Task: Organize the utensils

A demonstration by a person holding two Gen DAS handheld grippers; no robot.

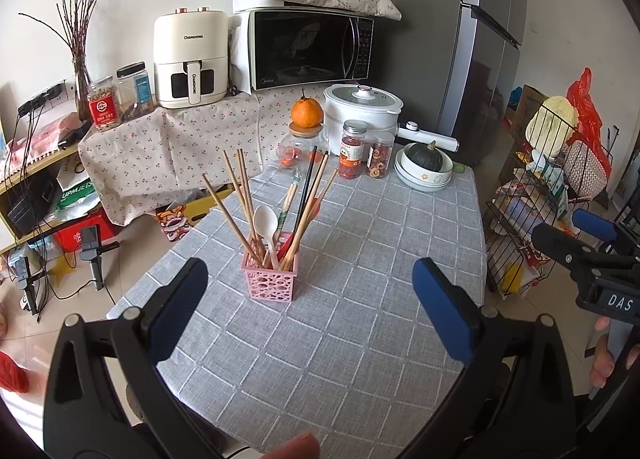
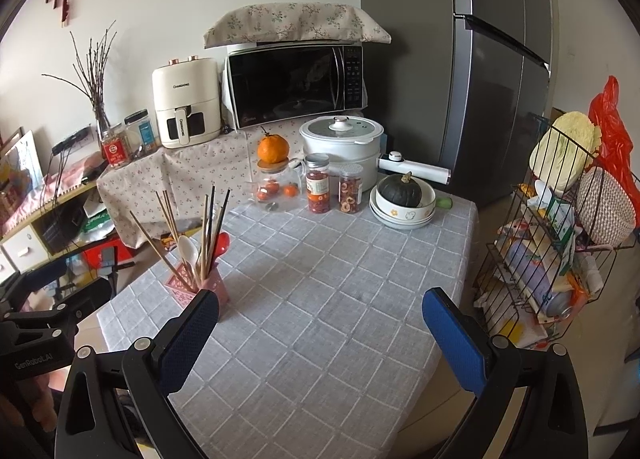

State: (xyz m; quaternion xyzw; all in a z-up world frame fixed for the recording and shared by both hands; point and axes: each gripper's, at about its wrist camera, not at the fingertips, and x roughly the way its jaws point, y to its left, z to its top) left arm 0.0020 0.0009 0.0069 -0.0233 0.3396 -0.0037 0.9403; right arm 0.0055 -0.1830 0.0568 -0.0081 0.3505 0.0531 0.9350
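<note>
Standing upright on a counter point(image 1: 360, 259) covered by a grey checked cloth, a pink perforated holder point(image 1: 270, 277) is seen packed with chopsticks point(image 1: 240, 199), a white spoon point(image 1: 267, 225) and what may be a red utensil, largely hidden. The left gripper point(image 1: 310, 301) is held spread wide and empty just before the holder. The right gripper point(image 2: 320, 333) is likewise spread and empty, with the holder just beyond its left finger.

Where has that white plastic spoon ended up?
The white plastic spoon stands bowl-up in the pink perforated plastic holder among the wooden chopsticks, on the grey checked tablecloth; it sits centre in the left wrist view, left in the right.
</note>
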